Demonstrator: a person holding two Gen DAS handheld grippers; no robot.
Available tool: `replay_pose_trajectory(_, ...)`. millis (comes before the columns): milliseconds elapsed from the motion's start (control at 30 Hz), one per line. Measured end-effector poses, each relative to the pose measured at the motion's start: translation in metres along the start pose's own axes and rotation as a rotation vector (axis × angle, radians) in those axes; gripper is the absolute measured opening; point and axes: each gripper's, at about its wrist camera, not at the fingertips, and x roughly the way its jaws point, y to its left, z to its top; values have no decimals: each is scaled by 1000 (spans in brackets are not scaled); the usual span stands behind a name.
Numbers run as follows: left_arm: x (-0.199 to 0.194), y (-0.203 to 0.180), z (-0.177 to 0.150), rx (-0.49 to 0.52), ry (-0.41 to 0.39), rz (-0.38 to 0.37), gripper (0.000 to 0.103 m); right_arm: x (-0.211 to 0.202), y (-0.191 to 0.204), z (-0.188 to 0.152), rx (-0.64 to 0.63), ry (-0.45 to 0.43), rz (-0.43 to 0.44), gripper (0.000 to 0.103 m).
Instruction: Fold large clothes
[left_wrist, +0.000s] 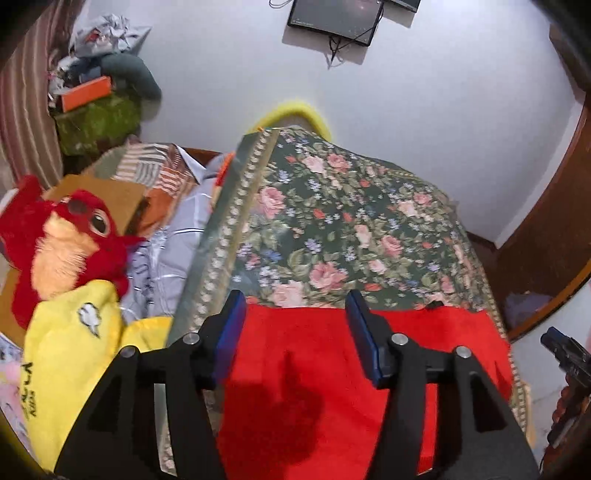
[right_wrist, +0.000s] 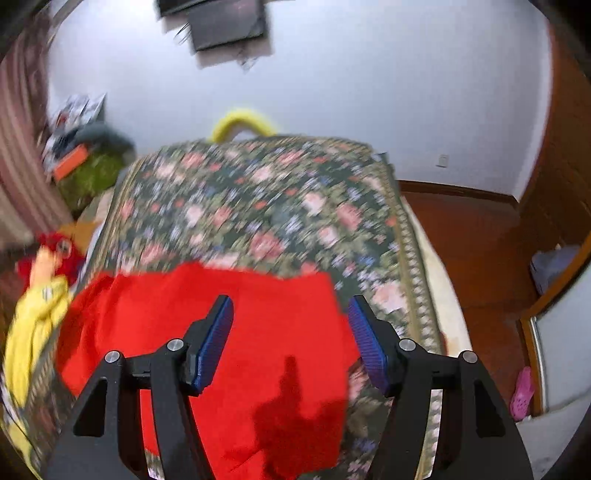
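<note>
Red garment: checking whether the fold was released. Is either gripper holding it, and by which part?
Nothing held. The left gripper and right gripper stand open above the red garment.

Red garment (left_wrist: 332, 369) on floral bedspread (left_wrist: 332, 221), jaws apart

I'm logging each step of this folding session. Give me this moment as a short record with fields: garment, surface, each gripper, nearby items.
garment: red cloth, lying flat on the bed, near edge
surface: floral bedspread
left gripper: open above the red cloth, nothing between its fingers
right gripper: open over the red cloth, nothing held; view blurred
beside the bed: red plush toy, yellow garment
on the wall: dark screen
</note>
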Motion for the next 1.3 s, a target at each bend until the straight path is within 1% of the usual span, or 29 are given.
replay_pose_trajectory(67,4,-3,-11,49,34,20,55,12,22,-13,-50,31,11,61)
replay_pose_trajectory(133,10,-8,-27,93,73,24,55,23,38,-25,-85,54,27,61)
replay_pose_trajectory(300,31,-34,-81,187,157,-8,55,43,85,-58,-177,121,73,61)
replay_pose_trajectory(367,43,-50,-104,225,195,-43,55,48,104,-72,-223,132,83,61)
replay_pose_trajectory(400,47,-56,-112,240,206,-55,55,48,109,-78,-238,127,73,61)
replay_pose_trajectory(467,57,-70,-133,272,243,-94,55,49,113,-85,-260,108,45,61)
replay_pose_trajectory(500,61,-74,-142,287,253,-97,55,48,111,-88,-270,102,41,61)
replay_pose_trajectory(533,64,-77,-150,304,248,-83,55,48,108,-90,-271,105,40,62)
replay_pose_trajectory(567,65,-78,-156,317,236,-71,57,48,103,-91,-269,115,37,67)
replay_pose_trajectory(600,65,-78,-162,330,219,-59,59,47,95,-94,-263,123,28,68)
replay_pose_trajectory(667,62,-71,-173,346,175,-30,73,46,78,-99,-259,146,1,69)
replay_pose_trajectory(733,56,-60,-177,340,153,-12,77,44,57,-107,-238,166,-3,71)
replay_pose_trajectory(800,52,-49,-179,320,159,-5,77,40,37,-113,-195,183,8,77)
replay_pose_trajectory(900,44,-29,-183,270,177,27,77,36,17,-120,-147,226,-45,77)
replay_pose_trajectory(1000,33,-13,-187,232,171,57,77,28,5,-124,-112,228,-48,77)
replay_pose_trajectory(1100,16,-1,-193,211,145,99,77,19,1,-126,-102,219,-57,77)
replay_pose_trajectory(1167,7,5,-197,196,136,118,77,11,5,-125,-117,201,-76,77)
replay_pose_trajectory(1233,-1,11,-201,165,142,130,77,4,11,-121,-143,178,-91,77)
replay_pose_trajectory(1300,-6,14,-201,129,153,124,77,0,18,-116,-172,151,-104,77)
